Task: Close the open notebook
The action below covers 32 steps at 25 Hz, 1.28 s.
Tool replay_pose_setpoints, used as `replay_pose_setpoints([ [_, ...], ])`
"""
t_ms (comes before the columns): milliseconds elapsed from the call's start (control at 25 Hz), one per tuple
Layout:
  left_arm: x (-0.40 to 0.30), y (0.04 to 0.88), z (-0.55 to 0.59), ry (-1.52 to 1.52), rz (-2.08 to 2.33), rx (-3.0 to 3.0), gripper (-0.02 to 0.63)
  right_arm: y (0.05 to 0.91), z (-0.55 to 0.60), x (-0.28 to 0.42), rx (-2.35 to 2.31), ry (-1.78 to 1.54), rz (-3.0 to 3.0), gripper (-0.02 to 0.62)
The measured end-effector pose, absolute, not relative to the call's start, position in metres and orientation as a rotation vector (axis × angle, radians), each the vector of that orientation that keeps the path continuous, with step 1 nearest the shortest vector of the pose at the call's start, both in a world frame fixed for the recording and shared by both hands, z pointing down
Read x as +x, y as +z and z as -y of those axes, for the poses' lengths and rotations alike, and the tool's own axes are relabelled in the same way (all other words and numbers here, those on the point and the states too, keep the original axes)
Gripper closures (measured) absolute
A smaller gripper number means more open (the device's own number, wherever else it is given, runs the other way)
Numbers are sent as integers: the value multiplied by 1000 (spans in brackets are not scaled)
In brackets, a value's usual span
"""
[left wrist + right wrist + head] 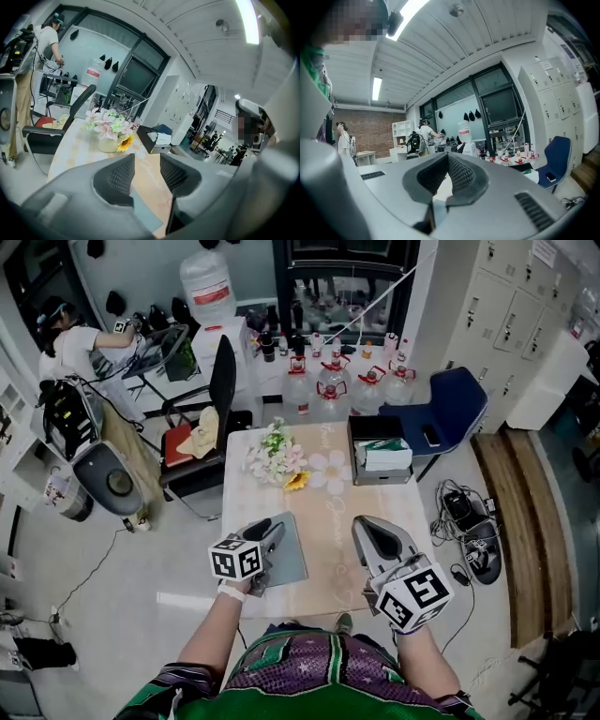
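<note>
From the head view, the notebook (pixel 289 551) lies flat on the left part of the counter (pixel 330 521), near its front edge, with a plain grey-blue cover facing up. It looks shut. The left tool (pixel 270 527) hangs over the notebook's left edge, and the right tool (pixel 368 524) hangs over bare counter, well to the right of the notebook. Farther back stand a bunch of flowers (pixel 277 457) and an open dark box (pixel 375 463).

In the left gripper view, the left tool (pixel 147 157) has its jaws apart at a middling gap, with nothing between the pads. The notebook (pixel 143 213) shows below the gap and the counter (pixel 77 140) runs on beyond it to the flowers (pixel 108 125) and the box (pixel 157 138).

In the right gripper view, the right tool (pixel 448 157) is narrow. Its pad tips meet, it holds nothing, and it points out across the room.
</note>
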<state>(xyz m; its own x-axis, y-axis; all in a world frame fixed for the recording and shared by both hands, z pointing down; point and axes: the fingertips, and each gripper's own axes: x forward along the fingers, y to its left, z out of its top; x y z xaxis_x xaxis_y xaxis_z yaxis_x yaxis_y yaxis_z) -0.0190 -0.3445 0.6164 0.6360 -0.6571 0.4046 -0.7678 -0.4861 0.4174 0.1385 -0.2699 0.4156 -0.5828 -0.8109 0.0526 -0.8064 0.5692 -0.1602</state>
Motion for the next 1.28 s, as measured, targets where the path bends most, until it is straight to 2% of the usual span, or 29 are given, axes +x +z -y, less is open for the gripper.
replay_pose_setpoints([
  [840, -6, 469, 339, 116, 1214, 2588, 431, 373, 292, 203, -1593, -134, -2669, 595],
  [1280, -52, 427, 312, 54, 1349, 2592, 434, 363, 283, 202, -1582, -139, -2673, 595],
])
